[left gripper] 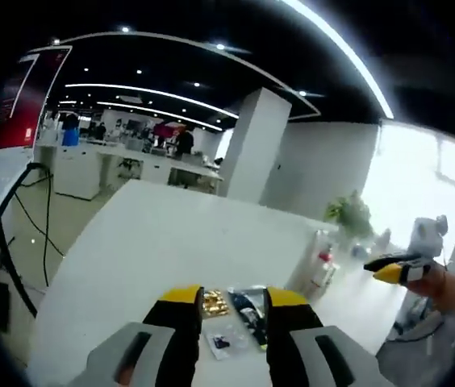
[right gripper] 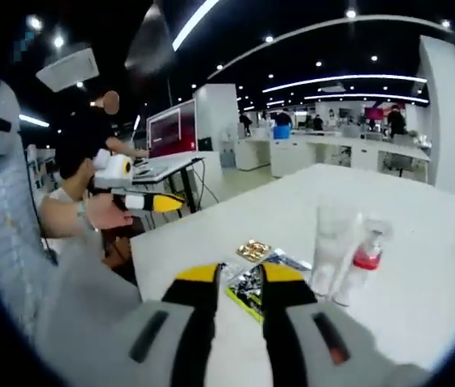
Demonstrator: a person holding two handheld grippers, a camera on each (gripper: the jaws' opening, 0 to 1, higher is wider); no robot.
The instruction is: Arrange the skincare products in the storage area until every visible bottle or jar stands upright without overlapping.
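Note:
On the white table [left gripper: 155, 234] lie a gold sachet [left gripper: 214, 302], a black sachet [left gripper: 250, 310] and a clear packet [left gripper: 226, 343], seen between my left gripper's [left gripper: 235, 300] open jaws, which hold nothing. A clear bottle with a red collar [left gripper: 324, 262] stands upright at the table's right edge. In the right gripper view my right gripper [right gripper: 240, 278] hovers open over the black sachet [right gripper: 248, 292]; the gold sachet [right gripper: 253, 250] lies just beyond. A clear bottle [right gripper: 332, 238] and a red-collared pump bottle [right gripper: 361, 262] stand upright side by side, right of the jaws.
A hand [left gripper: 445, 286] holds the right gripper [left gripper: 393, 270] off the table's right side. The left gripper [right gripper: 153, 201] shows beyond the table's left edge. A person in black [right gripper: 90, 137] works at a desk behind. A white pillar [left gripper: 256, 145] stands beyond the table.

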